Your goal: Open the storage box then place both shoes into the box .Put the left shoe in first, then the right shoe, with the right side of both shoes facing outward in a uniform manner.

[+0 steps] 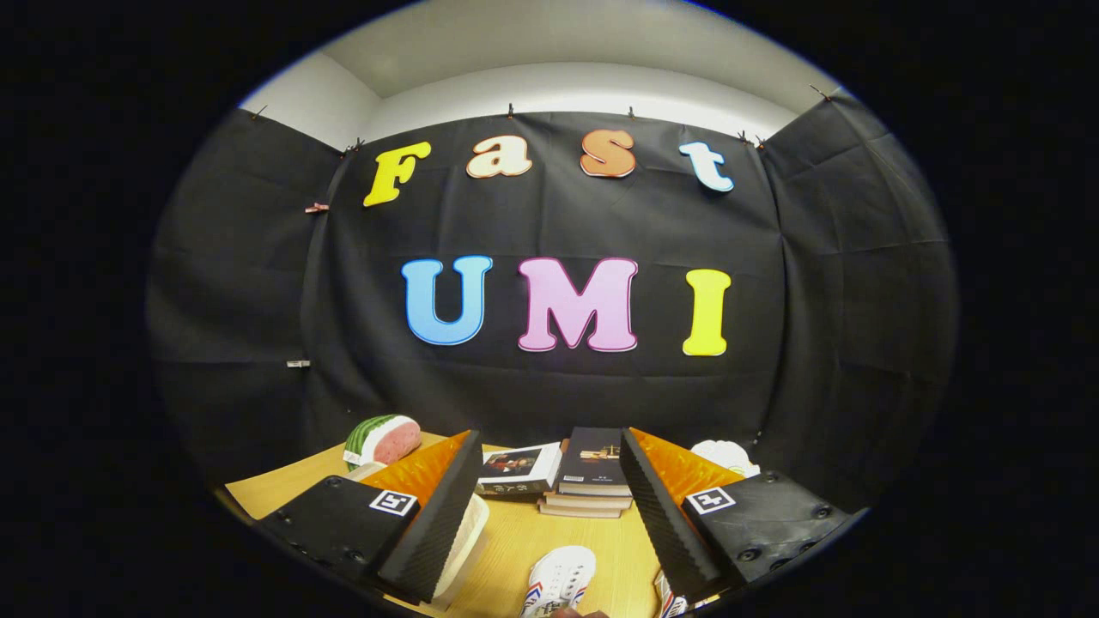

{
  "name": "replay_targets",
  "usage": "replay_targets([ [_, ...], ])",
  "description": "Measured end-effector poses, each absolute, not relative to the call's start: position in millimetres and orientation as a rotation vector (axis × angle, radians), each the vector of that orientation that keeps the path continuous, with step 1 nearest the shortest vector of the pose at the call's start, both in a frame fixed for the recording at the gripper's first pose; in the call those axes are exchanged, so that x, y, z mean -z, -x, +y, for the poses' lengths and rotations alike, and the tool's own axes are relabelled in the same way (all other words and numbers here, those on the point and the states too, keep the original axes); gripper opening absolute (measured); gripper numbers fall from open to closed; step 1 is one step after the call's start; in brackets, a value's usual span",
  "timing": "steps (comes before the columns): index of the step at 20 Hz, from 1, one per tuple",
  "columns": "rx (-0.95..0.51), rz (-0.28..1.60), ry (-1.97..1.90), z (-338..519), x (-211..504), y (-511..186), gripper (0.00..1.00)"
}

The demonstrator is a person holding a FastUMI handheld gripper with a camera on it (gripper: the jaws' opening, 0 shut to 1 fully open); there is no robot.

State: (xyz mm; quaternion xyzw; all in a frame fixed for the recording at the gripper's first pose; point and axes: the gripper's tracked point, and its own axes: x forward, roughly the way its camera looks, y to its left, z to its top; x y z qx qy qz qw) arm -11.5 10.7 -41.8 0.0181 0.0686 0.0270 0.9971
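With my gripper spread wide and empty, I'd pinch the light, soft shoe before the books at its firmer heel collar.

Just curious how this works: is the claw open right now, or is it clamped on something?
Open. The claw has its two fingers spread wide apart, gripping nothing; a white shoe lies on the wooden table between them.
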Motion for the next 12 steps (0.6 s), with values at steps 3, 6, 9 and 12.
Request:
replay_targets([
  [3,-0.082,0.182,-0.064,22,52,10,0.97],
  [6,-0.137,0.291,-0.108,39,76,9,0.97],
  [9,-0.212,0.411,-0.221,60,98,14,0.99],
  [12,-0.312,0.504,-0.327,90,110,20,0.98],
])
